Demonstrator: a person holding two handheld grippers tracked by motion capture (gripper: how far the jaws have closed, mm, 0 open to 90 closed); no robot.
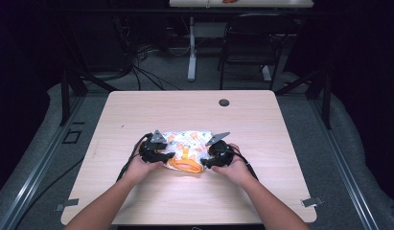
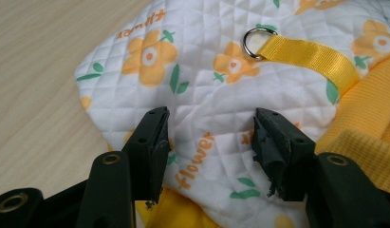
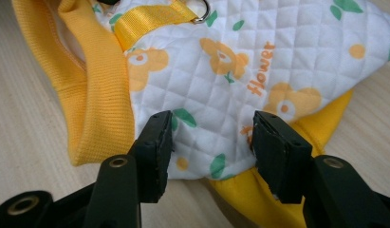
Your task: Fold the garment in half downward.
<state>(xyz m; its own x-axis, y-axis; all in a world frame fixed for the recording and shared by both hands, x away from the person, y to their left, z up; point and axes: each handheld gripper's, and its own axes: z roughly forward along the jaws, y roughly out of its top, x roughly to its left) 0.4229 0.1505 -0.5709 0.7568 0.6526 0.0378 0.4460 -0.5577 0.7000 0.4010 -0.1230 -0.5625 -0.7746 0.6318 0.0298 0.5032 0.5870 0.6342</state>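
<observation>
Black jaws on both grippers stand apart, with quilted fabric lying between them but nothing pinched yet. The left gripper [image 2: 209,142] hangs over the white flowered panel, and the right gripper [image 3: 209,142] straddles the hem where white meets yellow.

Working outward: it's a small quilted garment [image 1: 187,148], maybe a pet vest or harness, white with orange flowers and green leaves, yellow ribbed trim [image 3: 95,104] round the opening. A yellow webbing strap [image 2: 309,54] runs to a metal D-ring [image 2: 255,42], up at about 1 o'clock from the left jaws. From the high view the garment sits just on the person's side of the middle of the wooden worktop [image 1: 137,110], with a hand at 9 o'clock and one at 3 o'clock of it.

Progress-wise I'd say it's early: the thing lies bunched, both grippers lined up on its near edges, so the grabbing and any spreading or folding is all left.

Readable print: "flower" in orange, a couple of times over. Another orange word near the top left corner is too skewed to read.
</observation>
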